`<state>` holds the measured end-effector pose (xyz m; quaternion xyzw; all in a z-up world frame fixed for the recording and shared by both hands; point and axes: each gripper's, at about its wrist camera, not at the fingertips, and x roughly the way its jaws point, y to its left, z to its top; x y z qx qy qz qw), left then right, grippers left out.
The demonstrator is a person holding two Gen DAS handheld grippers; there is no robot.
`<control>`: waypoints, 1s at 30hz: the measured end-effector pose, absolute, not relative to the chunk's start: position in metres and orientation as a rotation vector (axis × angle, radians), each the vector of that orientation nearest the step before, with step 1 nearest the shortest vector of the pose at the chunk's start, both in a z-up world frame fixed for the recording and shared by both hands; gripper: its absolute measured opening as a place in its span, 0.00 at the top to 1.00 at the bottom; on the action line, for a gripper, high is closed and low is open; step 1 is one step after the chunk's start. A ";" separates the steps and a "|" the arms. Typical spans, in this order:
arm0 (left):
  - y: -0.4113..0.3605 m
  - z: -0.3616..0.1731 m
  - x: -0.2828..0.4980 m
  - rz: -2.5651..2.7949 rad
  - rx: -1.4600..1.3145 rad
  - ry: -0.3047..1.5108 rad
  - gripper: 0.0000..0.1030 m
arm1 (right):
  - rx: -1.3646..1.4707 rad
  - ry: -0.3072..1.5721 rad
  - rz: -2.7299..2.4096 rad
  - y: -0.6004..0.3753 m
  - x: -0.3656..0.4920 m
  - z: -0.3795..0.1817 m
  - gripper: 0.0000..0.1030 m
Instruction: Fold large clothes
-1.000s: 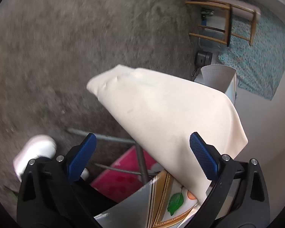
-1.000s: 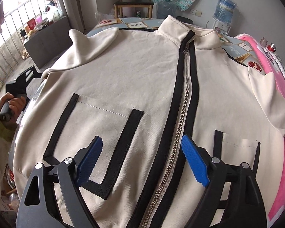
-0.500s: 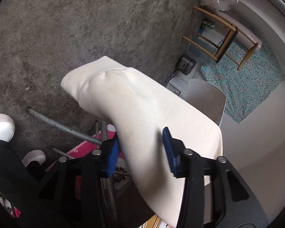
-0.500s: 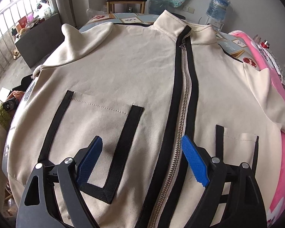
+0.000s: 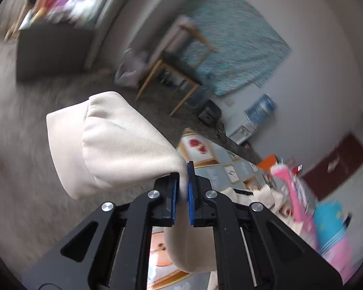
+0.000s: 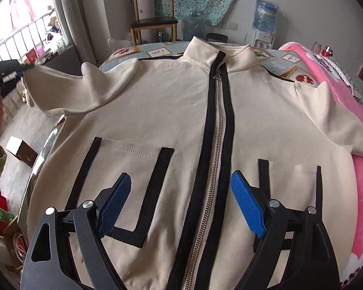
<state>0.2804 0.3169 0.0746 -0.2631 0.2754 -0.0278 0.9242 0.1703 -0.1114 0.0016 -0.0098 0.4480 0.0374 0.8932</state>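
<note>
On table: smooth cream jacket point(image 6: 157, 120), sleeve point(image 5: 123, 145) pinched by left tool point(image 5: 182, 191).

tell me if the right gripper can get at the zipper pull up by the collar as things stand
Probably yes: the right gripper hangs open over the jacket, and nothing lies between it and the zipper pull.

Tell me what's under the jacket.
The jacket lies on a table with a picture-tile cloth, showing beyond the collar. A pink blanket shows at the right. The rest underneath is covered.
</note>
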 end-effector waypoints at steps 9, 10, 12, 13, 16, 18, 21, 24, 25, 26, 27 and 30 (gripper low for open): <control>0.077 0.073 0.268 -0.484 -0.160 0.845 0.42 | 0.102 0.861 -0.027 -0.191 0.119 0.024 0.20; 0.065 0.055 0.266 -0.487 -0.163 0.886 0.40 | 0.119 0.867 -0.036 -0.202 0.115 0.023 0.20; 0.048 0.019 0.259 -0.521 -0.188 0.972 0.39 | 0.146 0.887 -0.051 -0.223 0.110 0.021 0.20; 0.045 0.005 0.249 -0.534 -0.210 0.994 0.39 | 0.158 0.899 -0.059 -0.234 0.109 0.020 0.20; 0.050 -0.009 0.225 -0.583 -0.296 0.987 0.39 | 0.206 0.928 -0.048 -0.260 0.115 0.020 0.20; 0.062 -0.005 0.213 -0.584 -0.314 0.952 0.39 | 0.252 0.939 -0.010 -0.270 0.126 0.024 0.23; 0.076 -0.002 0.203 -0.520 -0.302 0.918 0.39 | 0.376 0.962 0.097 -0.280 0.156 0.027 0.28; 0.096 -0.008 0.212 -0.421 -0.296 0.921 0.39 | 0.529 1.027 0.191 -0.279 0.195 0.020 0.33; 0.101 -0.010 0.214 -0.392 -0.289 0.921 0.39 | 0.570 1.047 0.202 -0.279 0.206 0.016 0.34; 0.105 -0.012 0.216 -0.371 -0.279 0.921 0.40 | 0.601 1.076 0.196 -0.277 0.218 0.009 0.37; 0.105 -0.014 0.216 -0.360 -0.270 0.921 0.41 | 0.615 1.097 0.189 -0.274 0.226 0.004 0.41; 0.106 -0.022 0.209 -0.367 -0.243 0.922 0.41 | 0.684 1.166 0.182 -0.265 0.244 -0.017 0.50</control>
